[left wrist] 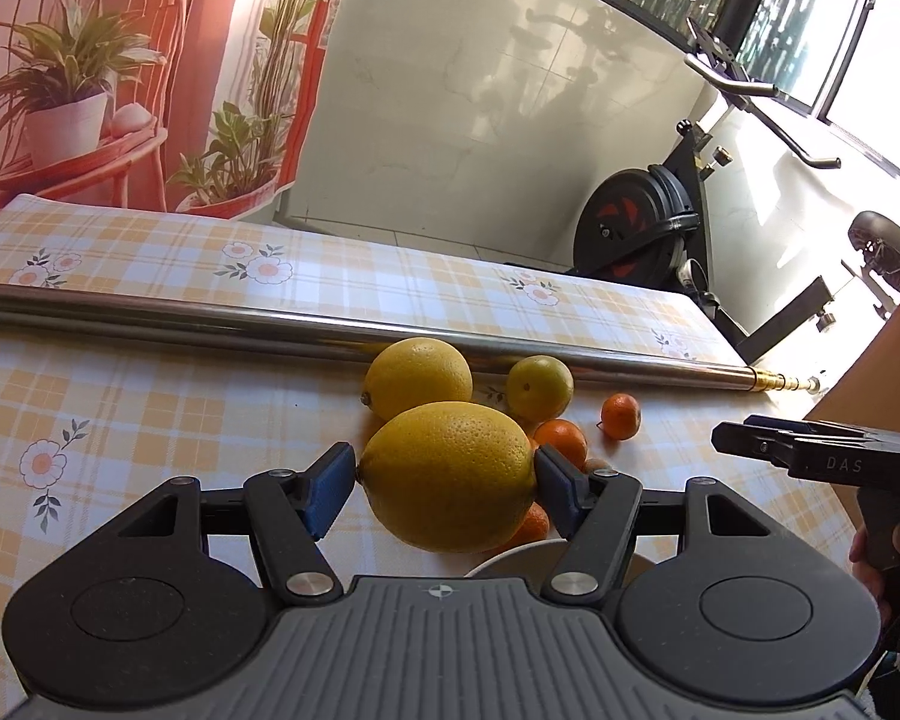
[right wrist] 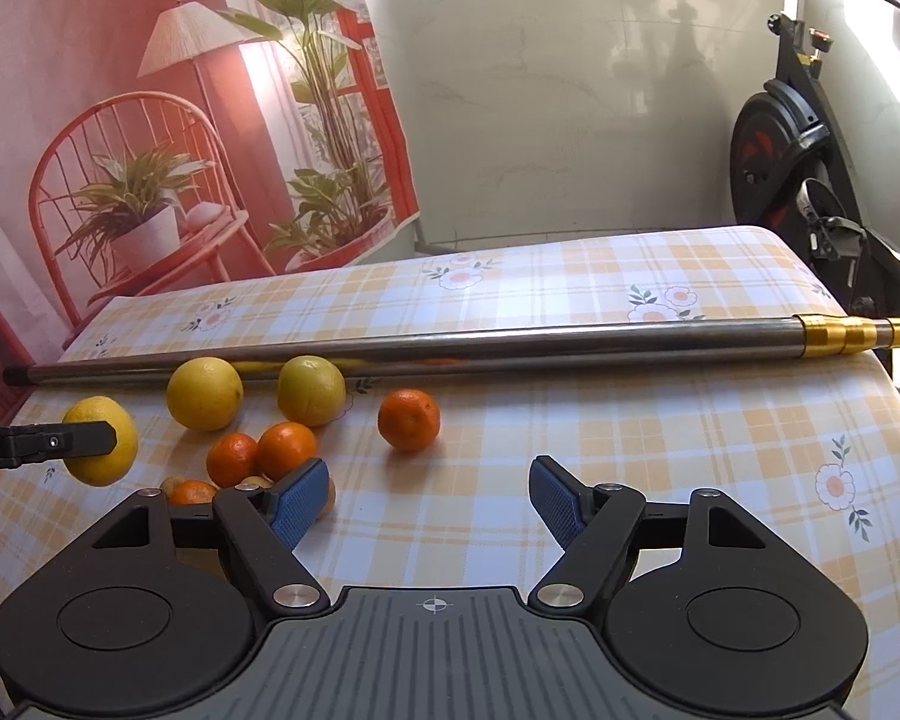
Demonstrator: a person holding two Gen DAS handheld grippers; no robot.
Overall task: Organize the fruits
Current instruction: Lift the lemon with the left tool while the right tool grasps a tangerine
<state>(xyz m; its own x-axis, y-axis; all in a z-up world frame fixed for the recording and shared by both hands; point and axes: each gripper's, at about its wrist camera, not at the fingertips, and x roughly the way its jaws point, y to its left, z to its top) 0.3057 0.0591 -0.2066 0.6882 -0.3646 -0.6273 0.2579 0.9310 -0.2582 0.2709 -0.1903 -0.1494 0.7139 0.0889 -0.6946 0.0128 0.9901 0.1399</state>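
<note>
My left gripper [left wrist: 444,480] is shut on a large yellow lemon [left wrist: 450,474] and holds it above the checked tablecloth [left wrist: 150,420]; the held lemon also shows in the right wrist view [right wrist: 105,441]. A second lemon [left wrist: 417,375] and a greenish-yellow citrus [left wrist: 539,383] lie by a metal pole. Small oranges [left wrist: 561,441] lie near them, one [left wrist: 620,416] apart to the right. A white bowl rim [left wrist: 510,558] shows just under the held lemon. My right gripper [right wrist: 429,498] is open and empty over the cloth, right of the fruit group [right wrist: 285,450].
A long steel pole [right wrist: 450,342] with a gold end lies across the table behind the fruit. An exercise bike [left wrist: 648,234] stands past the table's far right edge. A printed backdrop [right wrist: 150,120] hangs behind on the left.
</note>
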